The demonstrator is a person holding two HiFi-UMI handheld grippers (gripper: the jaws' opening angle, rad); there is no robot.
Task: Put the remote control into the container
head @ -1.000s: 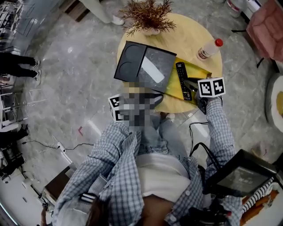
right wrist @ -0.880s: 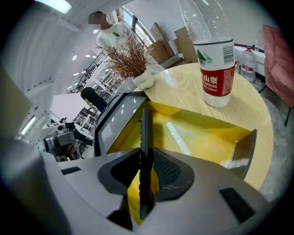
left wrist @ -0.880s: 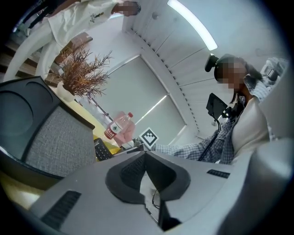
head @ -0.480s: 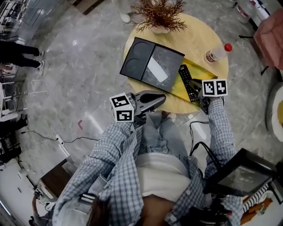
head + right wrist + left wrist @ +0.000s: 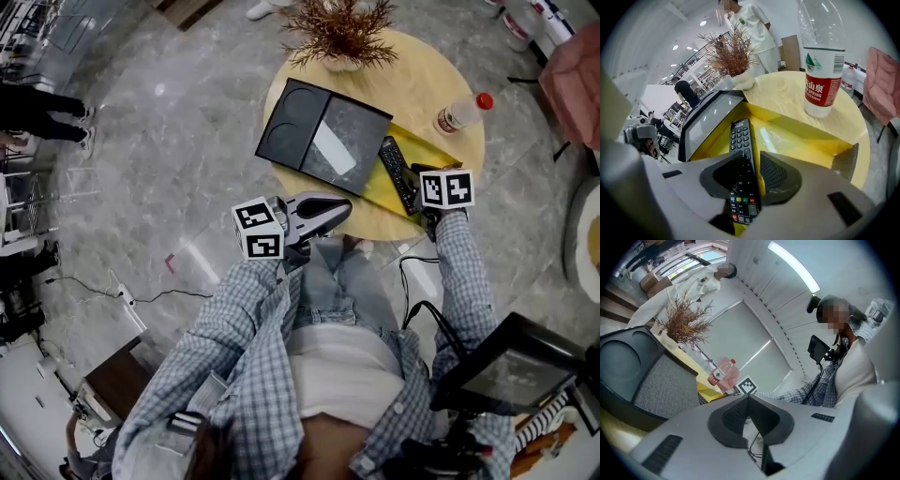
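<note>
Just off the near edge of the bench, over the person's lap, the left gripper was held level, jaws closed together with nothing between them. Beside it, the right gripper tilted down over the near-right part of the bench. Its jaws stood wide, with the near end of the remote between them. The remote ran lengthwise up the gap, buttons up. A strip of yellow showed between it and the pad on the right, so the gripper was not clamped on it. The remote lay along the left side of a yellow sheet, just beside the right wall of the container and outside it.

The sheet reached close to the bench's near rim, and a raised fold ran along its far side. Whether its left edge was tucked against or under the container I could not tell. The container sat angled on the bench, its left corner at or just past the rim. It had two compartments: a dark one on the left with a round recess, and a grey one next to the remote. A pale patch showed in the grey one; card or glare, I could not tell.

Beyond the sheet lay bare wood. A bottle stood upright at the far right, well apart from the remote. A dried plant stood at the far rim behind the container.
</note>
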